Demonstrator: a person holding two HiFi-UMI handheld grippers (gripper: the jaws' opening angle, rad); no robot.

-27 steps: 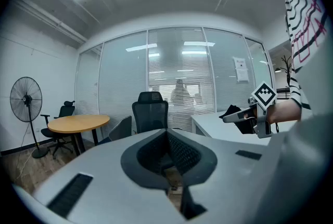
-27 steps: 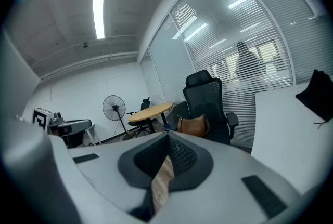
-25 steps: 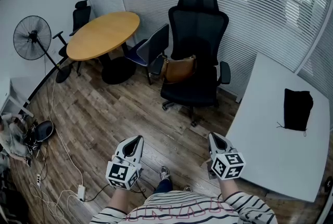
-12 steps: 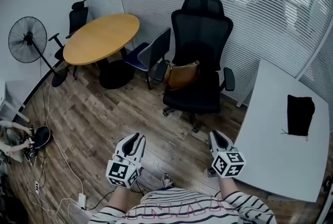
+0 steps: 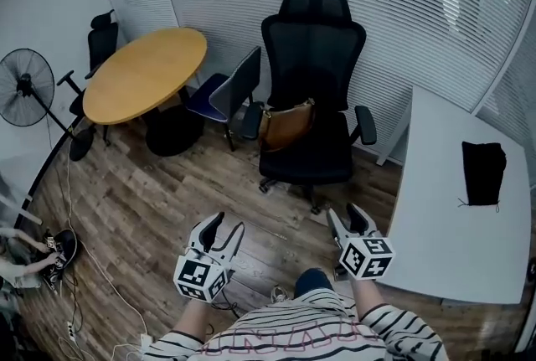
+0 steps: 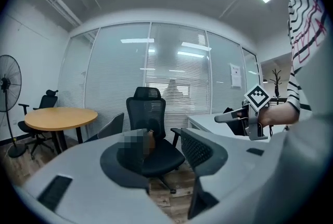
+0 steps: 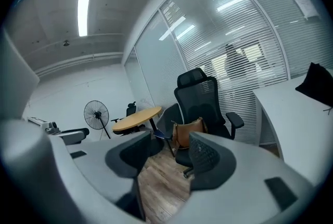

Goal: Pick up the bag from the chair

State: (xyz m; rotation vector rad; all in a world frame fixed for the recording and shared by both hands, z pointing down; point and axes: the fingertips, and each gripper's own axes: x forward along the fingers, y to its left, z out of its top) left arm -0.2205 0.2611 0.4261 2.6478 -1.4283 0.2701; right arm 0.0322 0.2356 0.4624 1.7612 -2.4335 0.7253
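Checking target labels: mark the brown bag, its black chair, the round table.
brown bag [image 5: 286, 126], head view, middle of its front.
black chair [image 5: 314, 49], head view, mesh backrest.
round table [image 5: 146, 71], head view, tabletop centre.

The brown bag [image 5: 286, 123] stands upright on the black chair [image 5: 314, 49] ahead of me. It leans against the backrest (strap across its top).

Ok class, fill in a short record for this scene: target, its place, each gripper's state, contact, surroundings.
target: brown leather bag
place: on the seat of the black mesh office chair
left gripper: open; its jaws have just been opening, nothing between them
right gripper: open; its jaws have just been opening, nothing between them
contact: none; both grippers short of the chair
surroundings: round wooden table, white desk
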